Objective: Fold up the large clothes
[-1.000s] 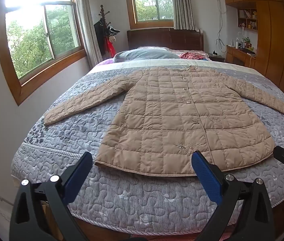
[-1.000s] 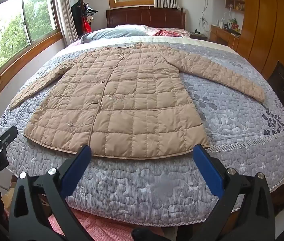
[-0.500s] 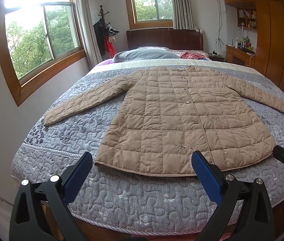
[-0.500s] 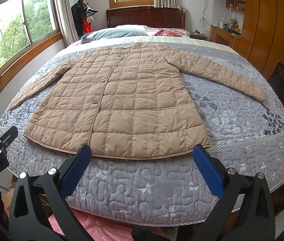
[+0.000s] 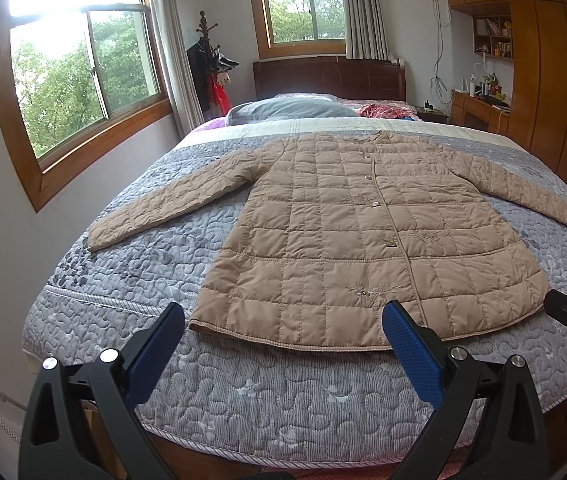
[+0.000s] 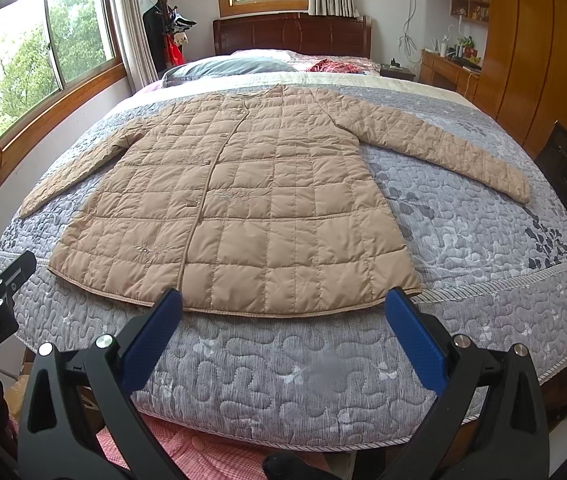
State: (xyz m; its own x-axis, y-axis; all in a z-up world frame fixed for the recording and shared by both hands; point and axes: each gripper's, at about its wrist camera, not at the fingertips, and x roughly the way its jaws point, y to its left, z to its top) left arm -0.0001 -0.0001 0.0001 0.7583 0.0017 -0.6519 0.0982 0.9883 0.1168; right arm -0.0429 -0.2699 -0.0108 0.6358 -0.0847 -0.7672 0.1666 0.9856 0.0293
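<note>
I held both grippers at the foot of the bed (image 5: 243, 412), above the grey quilted bedspread, with the tan quilted coat (image 5: 347, 248) laid flat and buttoned, front up, collar toward the headboard and both sleeves spread wide. The left gripper (image 5: 281, 338) had its jaws wide apart and empty, just short of the hem; the right gripper (image 6: 283, 320) was likewise parted and held nothing, near the hem's right half. I judged no fold had begun. The puffy, slick shell worried me: a pinch taken too shallow on the hem (image 6: 243, 312) could catch only the top layer, so the front would lift and the back stay behind. The right sleeve (image 6: 443, 148) reached near the bed's edge, and a careless drag might have pulled it over the side. Uneven lifting by my two hands would have skewed the fold, and the padding would likely have sprung open again.
</note>
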